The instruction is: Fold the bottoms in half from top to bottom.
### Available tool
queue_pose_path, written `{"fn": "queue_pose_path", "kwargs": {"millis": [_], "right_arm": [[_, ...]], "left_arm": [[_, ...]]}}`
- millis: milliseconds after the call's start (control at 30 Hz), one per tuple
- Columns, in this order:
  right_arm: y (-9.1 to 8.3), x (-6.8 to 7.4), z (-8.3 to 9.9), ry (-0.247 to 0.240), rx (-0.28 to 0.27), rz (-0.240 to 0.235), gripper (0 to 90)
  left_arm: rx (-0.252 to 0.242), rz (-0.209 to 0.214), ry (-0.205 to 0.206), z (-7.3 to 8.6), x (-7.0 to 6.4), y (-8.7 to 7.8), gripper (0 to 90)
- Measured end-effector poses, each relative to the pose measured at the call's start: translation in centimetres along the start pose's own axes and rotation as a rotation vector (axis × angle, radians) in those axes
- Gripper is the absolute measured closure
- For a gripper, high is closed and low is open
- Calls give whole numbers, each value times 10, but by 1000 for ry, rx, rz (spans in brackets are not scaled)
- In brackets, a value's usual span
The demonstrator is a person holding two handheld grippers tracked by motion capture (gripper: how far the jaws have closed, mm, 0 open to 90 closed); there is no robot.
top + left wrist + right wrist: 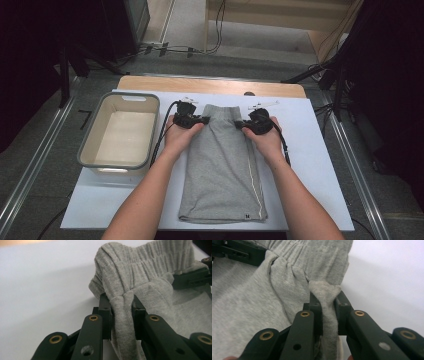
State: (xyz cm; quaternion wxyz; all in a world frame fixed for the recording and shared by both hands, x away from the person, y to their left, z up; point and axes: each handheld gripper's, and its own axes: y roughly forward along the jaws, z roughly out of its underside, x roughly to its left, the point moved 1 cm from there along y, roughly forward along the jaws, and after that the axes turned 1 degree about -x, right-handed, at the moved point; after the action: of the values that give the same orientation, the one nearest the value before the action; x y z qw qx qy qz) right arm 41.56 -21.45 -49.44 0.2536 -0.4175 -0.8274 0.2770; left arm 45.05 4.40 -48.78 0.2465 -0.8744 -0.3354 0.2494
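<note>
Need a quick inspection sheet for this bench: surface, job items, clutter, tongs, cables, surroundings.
Surface: white sheet over a wooden table top.
Job's things: grey shorts lying flat, waistband at the far end, hem toward the person.
Clutter: grey-rimmed tub left of the shorts, seems empty.
Grippers: left tongs shut on a bunched fold near the waistband; right tongs likewise on the opposite edge.
Cables: one trails from each gripper; more cables on the floor beyond the table.
Surroundings: dark stands either side, metal floor rails.

Grey shorts (222, 165), white side stripe
</note>
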Motion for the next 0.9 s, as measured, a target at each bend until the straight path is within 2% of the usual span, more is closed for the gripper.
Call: {"fn": "queue_pose_path", "kwargs": {"millis": [100,167,267,333,467,533,600,667,800,900], "right_arm": [[-14,1,-12,-38,-37,24,781],[-24,-1,-20,-52,-83,43,780],[-37,-5,-30,-53,-151,42,780],[-44,-7,-31,-56,-201,38,780],[-48,-7,-23,-125,-221,57,780],[-49,-8,-16,-144,-238,53,779],[-52,-7,-10,-163,-250,51,779],[-55,-5,-4,-191,-265,52,779],[-61,1,3,-221,-292,53,779],[-64,4,9,-223,-308,49,778]], "left_arm": [[-47,-22,32,-14,-7,-4,766],[-86,-30,55,-27,-12,-9,765],[-128,-33,87,-44,-20,-18,766],[-152,-36,115,-49,-24,-22,766],[-169,-24,158,-43,-30,-24,764],[-183,-2,176,-37,-32,-26,764],[-178,2,194,-33,-33,-27,763],[-188,14,193,-29,-35,-30,764],[-198,25,218,-23,-41,-38,764],[-204,26,236,-18,-45,-44,764]]}}
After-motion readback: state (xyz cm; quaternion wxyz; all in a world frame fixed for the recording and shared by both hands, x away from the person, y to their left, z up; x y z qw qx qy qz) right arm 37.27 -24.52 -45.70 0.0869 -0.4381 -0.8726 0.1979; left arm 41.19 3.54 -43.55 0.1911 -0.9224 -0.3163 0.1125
